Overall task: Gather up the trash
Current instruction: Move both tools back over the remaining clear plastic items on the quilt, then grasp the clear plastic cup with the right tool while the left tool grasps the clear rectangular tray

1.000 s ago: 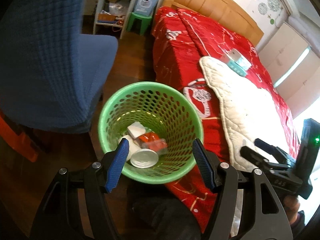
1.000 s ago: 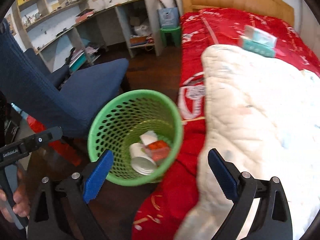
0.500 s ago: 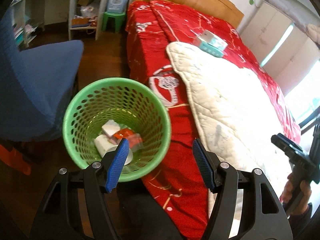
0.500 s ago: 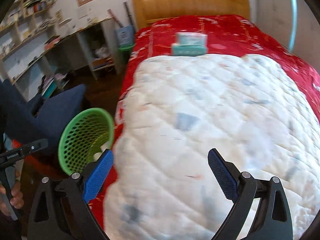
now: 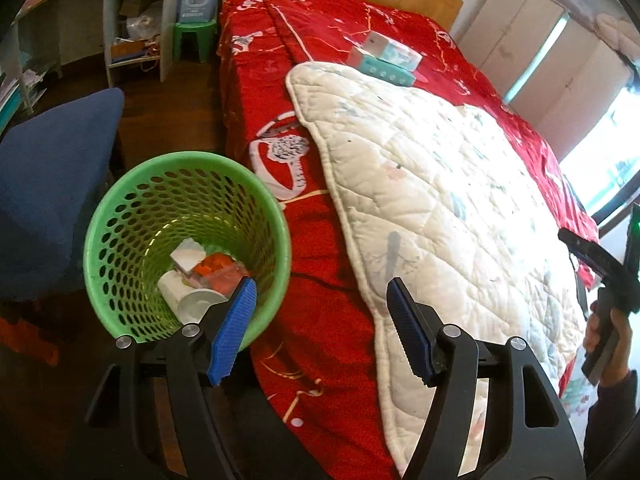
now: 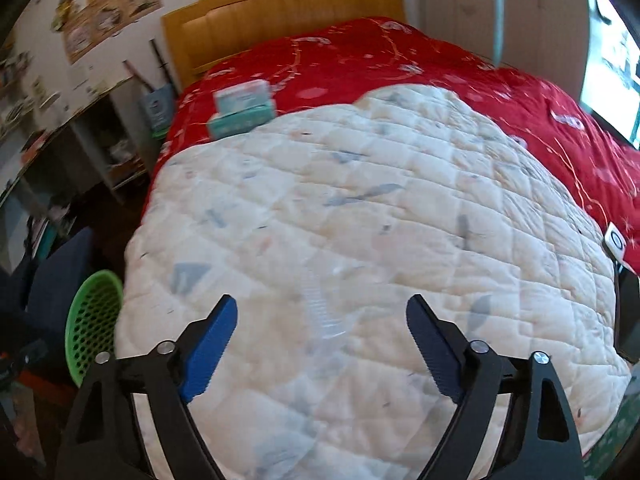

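While the green basket [image 5: 188, 248] stands on the floor against the red bed [image 5: 320, 280], already holding a cup and wrappers, the left gripper [image 5: 320, 320] hovers just beside it, fingers spread and empty. To its right, the right gripper [image 6: 320, 340] hangs over the white quilt [image 6: 360, 200], fingers released too, a clear plastic cup [image 6: 320, 308] lying between them. That cup looks thin and nearly invisible; a hard squeeze could crumple it or flick it away.
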Motion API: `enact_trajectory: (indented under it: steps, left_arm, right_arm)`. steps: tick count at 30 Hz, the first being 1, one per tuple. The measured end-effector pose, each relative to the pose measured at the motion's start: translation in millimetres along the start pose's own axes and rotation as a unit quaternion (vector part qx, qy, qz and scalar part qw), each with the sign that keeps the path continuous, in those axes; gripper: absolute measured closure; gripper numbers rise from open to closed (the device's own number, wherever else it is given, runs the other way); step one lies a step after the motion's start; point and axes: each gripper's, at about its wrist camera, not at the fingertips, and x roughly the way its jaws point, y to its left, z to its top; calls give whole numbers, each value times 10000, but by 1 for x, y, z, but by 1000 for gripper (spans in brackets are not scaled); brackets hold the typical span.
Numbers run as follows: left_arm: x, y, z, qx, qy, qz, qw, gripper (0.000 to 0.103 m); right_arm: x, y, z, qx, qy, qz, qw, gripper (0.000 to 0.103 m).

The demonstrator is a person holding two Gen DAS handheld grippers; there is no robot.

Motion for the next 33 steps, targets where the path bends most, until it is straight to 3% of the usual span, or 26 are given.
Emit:
enact_trajectory:
  steps: [5,21,25,29,33]
  left_arm:
    - [11,-10,2,51,99,-23,9999,36]
    - [33,-37,12,254,276,-89,9993,36]
    - [38,-52,13,383,325,-159,9986,36]
    - [44,-70,14,490,393,-291,9976,36]
    - [49,-90,15,655,434,-434,9960,36]
  right_arm:
    - [21,-18,9,93,176,-98,9998,25]
    - [78,-24,28,-1,555,-230,9982,26]
    - [85,-27,28,-15,620,-237,9978,29]
    - [85,-27,28,-21,574,-183,9982,42]
    - [82,-27,29,-79,540,-178,9983,42]
